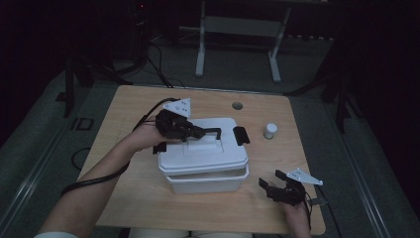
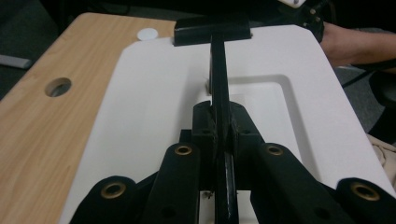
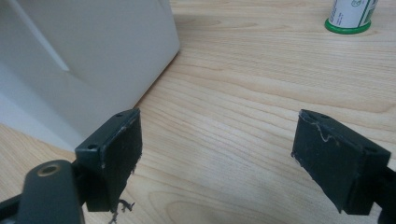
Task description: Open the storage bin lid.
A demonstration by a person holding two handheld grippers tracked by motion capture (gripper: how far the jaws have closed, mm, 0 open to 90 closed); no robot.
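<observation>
A white lidded box (image 1: 203,153) stands mid-table, with a black carry handle (image 1: 214,131) lying along its lid (image 2: 154,102). My left gripper (image 1: 195,133) reaches over the lid from the left and is shut on that handle (image 2: 219,70); the jaws pinch the thin bar near its end (image 2: 223,126). My right gripper (image 1: 271,179) rests low near the table's front right corner, just right of the box. In its own view the jaws (image 3: 217,154) stand wide apart with bare wood between them and the box wall (image 3: 93,51) to the left.
A black latch (image 1: 241,135) sits on the lid's right end. A small white bottle (image 1: 270,130) with a green base (image 3: 350,16) stands right of the box. A round cable hole (image 1: 237,105) lies behind it. The wooden table (image 1: 133,99) ends close to the right gripper.
</observation>
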